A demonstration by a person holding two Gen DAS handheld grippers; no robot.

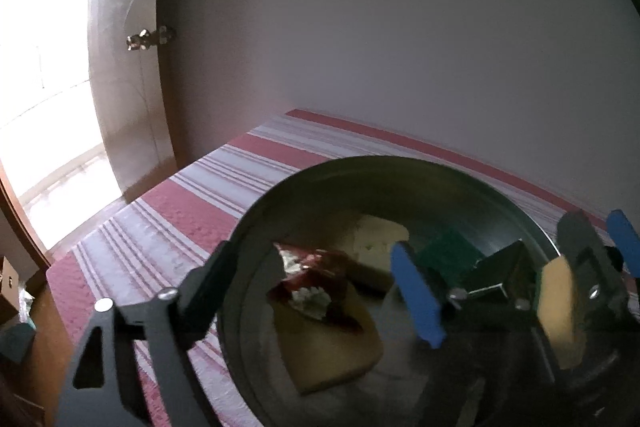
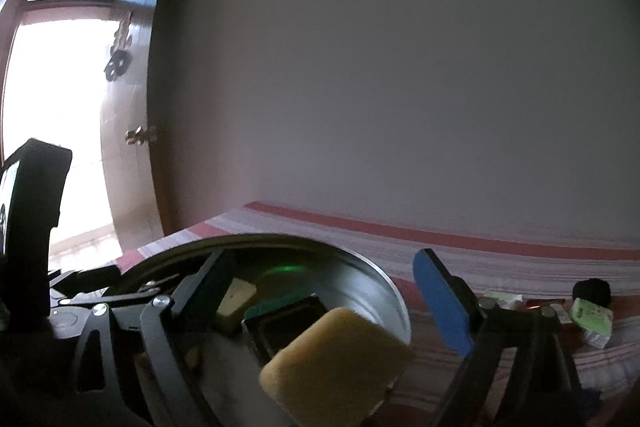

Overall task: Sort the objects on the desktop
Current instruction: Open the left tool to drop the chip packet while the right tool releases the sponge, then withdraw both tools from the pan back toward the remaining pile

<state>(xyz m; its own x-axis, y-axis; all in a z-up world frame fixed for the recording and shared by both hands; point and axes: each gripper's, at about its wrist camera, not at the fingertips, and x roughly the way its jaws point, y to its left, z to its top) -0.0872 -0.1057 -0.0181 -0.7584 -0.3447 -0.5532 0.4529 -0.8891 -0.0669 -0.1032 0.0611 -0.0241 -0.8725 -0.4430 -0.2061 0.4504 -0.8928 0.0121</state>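
- The round dark metal bowl (image 1: 248,227) sits on the table with the red-and-white striped woven cloth (image 1: 192,203); its smooth wall glints in the light.
- Inside lies a flat pale cream slab (image 1: 340,347) with rounded corners, and on it a crumpled red-and-silver foil wrapper (image 1: 308,283), shiny and creased.
- Behind them rests a pale whitish block (image 1: 376,239), soft-edged, and beside it a green flat piece (image 1: 444,251).
- The left tongs (image 1: 304,291) stand released over the bowl, the blue flat pad (image 1: 416,299) on one side and the black angular finger (image 1: 204,287) on the other, nothing pressed between them.
- The right tongs (image 2: 320,303) are wide apart too; no earlier view to compare.
- A yellow porous sponge block (image 2: 336,359), rounded and grainy, shows between their fingers over the bowl's rim, touching neither pad that I can see.
- Below it sits a dark square box with a shiny metal frame (image 2: 288,327), inside the bowl.
- Far right on the cloth: a small green-and-white packet (image 2: 592,319) and a black fuzzy round lump (image 2: 592,291), well apart from the bowl.
- A brown wooden door (image 1: 124,99) with a brass latch stands open to the left.
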